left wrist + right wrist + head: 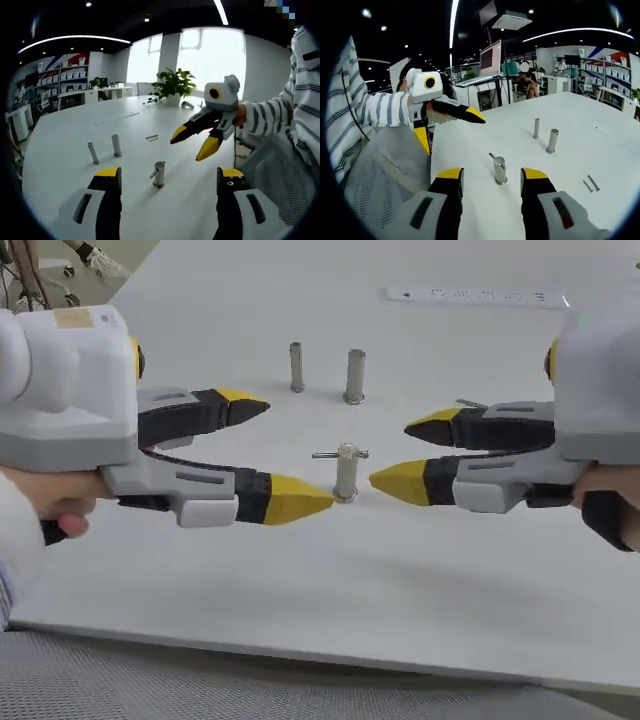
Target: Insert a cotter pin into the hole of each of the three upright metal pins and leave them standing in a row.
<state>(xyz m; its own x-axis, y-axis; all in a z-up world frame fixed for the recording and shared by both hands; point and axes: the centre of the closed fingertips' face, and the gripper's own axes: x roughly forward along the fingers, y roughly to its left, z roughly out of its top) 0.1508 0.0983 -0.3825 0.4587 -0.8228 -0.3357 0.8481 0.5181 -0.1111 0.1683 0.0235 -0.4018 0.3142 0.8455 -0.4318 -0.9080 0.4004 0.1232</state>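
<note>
Left tongs [298,453] and right tongs [390,453] both stand apart, empty, flanking the near pin [346,475]. It is upright on the table [450,580], cotter [340,453] through its hole. Behind it stand bare pin A [296,367] and pin B [355,376]; loose cotters [590,183] lie aside.

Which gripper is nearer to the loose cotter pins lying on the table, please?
Right. The right gripper sits just beside the loose cotter pins; the left gripper is farther, beyond the metal pin that holds a cotter pin.
</note>
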